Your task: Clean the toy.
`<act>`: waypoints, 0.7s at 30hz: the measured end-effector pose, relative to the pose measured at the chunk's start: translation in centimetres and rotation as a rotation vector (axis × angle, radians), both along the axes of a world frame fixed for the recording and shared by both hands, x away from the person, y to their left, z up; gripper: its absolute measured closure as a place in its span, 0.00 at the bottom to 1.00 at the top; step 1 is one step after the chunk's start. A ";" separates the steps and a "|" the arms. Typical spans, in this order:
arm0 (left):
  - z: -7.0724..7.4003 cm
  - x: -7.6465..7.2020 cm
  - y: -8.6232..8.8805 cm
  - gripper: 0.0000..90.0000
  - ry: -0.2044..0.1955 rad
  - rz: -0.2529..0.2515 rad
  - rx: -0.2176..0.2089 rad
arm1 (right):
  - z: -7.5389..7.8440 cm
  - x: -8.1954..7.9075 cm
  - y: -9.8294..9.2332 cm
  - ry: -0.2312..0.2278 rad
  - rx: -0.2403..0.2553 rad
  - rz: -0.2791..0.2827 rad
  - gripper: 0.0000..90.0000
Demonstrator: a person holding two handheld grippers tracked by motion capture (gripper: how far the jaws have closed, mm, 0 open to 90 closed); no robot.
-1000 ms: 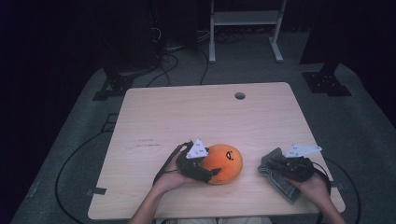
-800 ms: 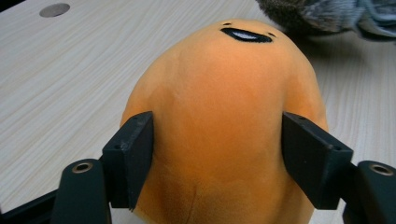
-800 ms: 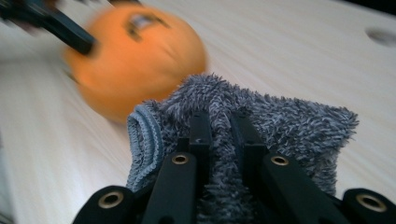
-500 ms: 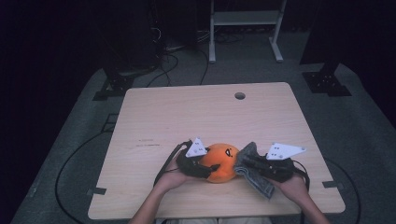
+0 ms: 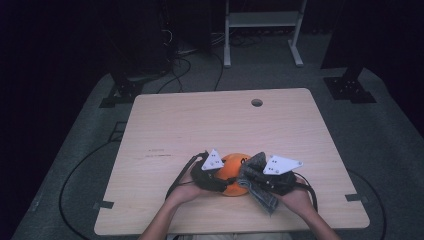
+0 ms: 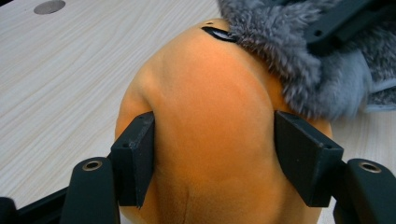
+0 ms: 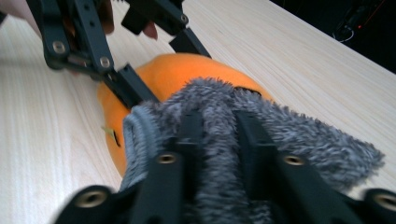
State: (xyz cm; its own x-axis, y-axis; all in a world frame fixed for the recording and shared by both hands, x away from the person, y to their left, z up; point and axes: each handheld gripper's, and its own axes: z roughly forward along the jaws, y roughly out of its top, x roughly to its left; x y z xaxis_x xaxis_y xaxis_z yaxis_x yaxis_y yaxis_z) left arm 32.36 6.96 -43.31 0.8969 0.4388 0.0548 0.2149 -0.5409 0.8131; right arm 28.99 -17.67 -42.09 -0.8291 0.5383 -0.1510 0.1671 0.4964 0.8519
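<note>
The orange plush toy [image 5: 231,174] lies near the front edge of the wooden table [image 5: 200,125], between the person's two hands, and a grey furry cloth [image 5: 256,181] is draped against its right side, touching it. In the left gripper view the plush toy [image 6: 210,130] bulges up between the two black jaws, whose pads [image 6: 135,158] press into its soft flanks on either side; the left gripper [image 5: 209,175] has just been closing on it and now clamps it at a middling width, the toy's black stitched mark showing at the top beside the grey fur [image 6: 299,60]. In the right gripper view the grey furry cloth [image 7: 261,135] is pinched between the narrowly set jaws of the right gripper [image 5: 272,177], the fur spilling out round both pads; those jaws have just been easing apart a little, yet the cloth sits squeezed between them. Beyond the cloth the orange toy [image 7: 182,74] shows with the other gripper's black linkage [image 7: 88,42] laid against it. In the high view both hands [image 5: 186,192] rest low on the tabletop, and a round cable hole [image 5: 257,102] sits well apart near the far edge.
</note>
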 end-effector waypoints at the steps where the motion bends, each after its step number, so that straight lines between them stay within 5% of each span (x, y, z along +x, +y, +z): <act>1: 0.0 0.1 0.1 0.37 -0.002 0.004 0.000 | -0.1 0.1 -0.1 0.002 -0.004 -0.001 0.85; 5: 0.0 0.5 0.4 0.36 0.035 0.021 -0.026 | -0.5 0.5 -1.3 0.041 0.035 -0.015 0.87; 13: -0.1 0.9 0.5 0.31 0.046 0.053 -0.038 | -1.5 0.8 -3.8 0.061 -0.013 -0.097 0.87; 19: -0.2 1.1 0.3 0.30 0.061 0.091 -0.054 | -0.3 -1.2 -1.5 0.009 0.026 0.054 0.88; 21: -0.1 1.0 0.3 0.31 0.055 0.081 -0.042 | -0.3 -1.5 0.0 -0.022 -0.034 0.074 0.88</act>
State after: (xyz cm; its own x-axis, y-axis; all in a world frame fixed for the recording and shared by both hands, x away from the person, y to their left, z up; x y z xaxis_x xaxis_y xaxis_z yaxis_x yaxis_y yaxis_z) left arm 33.32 7.23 -43.44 0.8597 0.5107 -0.0134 0.3012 -0.4855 0.8207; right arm 27.47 -17.65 -42.36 -0.8628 0.4699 -0.1866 0.1103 0.5352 0.8375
